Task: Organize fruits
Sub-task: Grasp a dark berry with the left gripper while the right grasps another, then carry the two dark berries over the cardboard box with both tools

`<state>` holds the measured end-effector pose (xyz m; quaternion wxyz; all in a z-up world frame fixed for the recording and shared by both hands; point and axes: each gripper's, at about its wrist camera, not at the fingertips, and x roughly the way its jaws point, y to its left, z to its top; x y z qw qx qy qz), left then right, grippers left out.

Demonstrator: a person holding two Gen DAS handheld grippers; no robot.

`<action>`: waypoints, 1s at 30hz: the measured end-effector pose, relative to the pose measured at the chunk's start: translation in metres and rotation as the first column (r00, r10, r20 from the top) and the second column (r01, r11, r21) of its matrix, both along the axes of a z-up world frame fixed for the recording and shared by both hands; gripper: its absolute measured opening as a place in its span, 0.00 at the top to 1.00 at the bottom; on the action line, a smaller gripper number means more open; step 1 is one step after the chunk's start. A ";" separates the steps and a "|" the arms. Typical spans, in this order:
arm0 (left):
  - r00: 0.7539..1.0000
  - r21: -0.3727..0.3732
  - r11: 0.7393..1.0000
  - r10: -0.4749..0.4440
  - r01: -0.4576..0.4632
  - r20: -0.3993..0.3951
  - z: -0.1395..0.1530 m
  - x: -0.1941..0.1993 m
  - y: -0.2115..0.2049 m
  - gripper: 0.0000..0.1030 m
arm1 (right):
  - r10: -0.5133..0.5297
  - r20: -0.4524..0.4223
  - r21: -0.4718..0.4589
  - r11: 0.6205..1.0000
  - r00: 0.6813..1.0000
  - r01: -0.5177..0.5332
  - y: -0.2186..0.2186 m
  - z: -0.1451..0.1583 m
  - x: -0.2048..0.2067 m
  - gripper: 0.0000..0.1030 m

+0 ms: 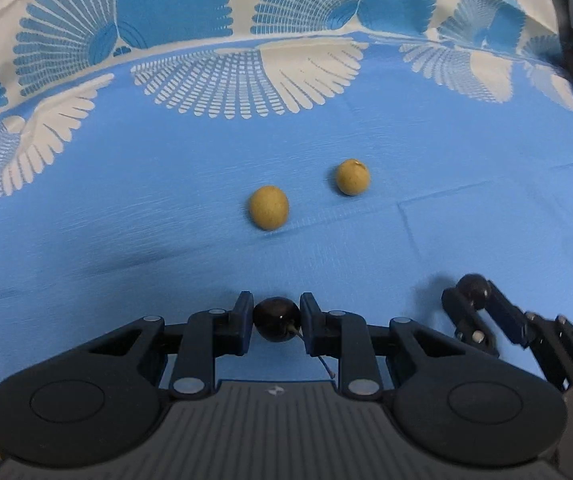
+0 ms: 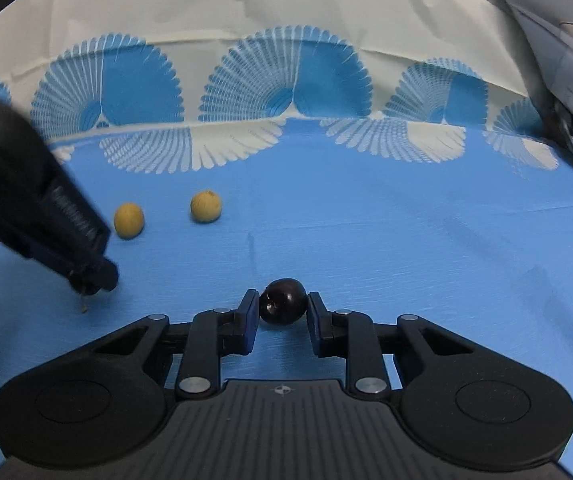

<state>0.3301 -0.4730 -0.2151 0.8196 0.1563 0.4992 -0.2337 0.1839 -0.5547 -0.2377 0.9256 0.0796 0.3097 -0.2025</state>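
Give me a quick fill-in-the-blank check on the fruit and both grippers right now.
1. The left gripper is shut on a dark ____.
2. The number of tan round fruits lying free on the blue cloth is ____.
3. The right gripper holds a fruit whose colour is ____.
4. In the left wrist view, the right gripper appears at the lower ____.

Missing words: cherry; two; dark; right

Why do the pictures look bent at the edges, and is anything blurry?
Left wrist view: the fisheye lens curves the blue cloth; the right gripper at lower right is smeared, while the two yellow fruits look fairly sharp. Right wrist view: same bending; the left gripper at left is blurred, the dark cherry sharp.
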 end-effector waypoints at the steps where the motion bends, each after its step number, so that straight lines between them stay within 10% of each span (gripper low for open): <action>1: 1.000 0.004 1.000 -0.007 0.007 0.009 0.004 -0.005 0.003 0.73 | -0.003 0.007 0.006 1.000 1.000 0.003 0.001 0.004 -0.004 0.74; 30: 0.991 0.007 1.000 0.000 -0.001 0.136 0.170 -0.190 0.218 0.73 | 0.199 0.122 0.103 0.972 0.972 -0.212 0.178 0.158 -0.172 0.74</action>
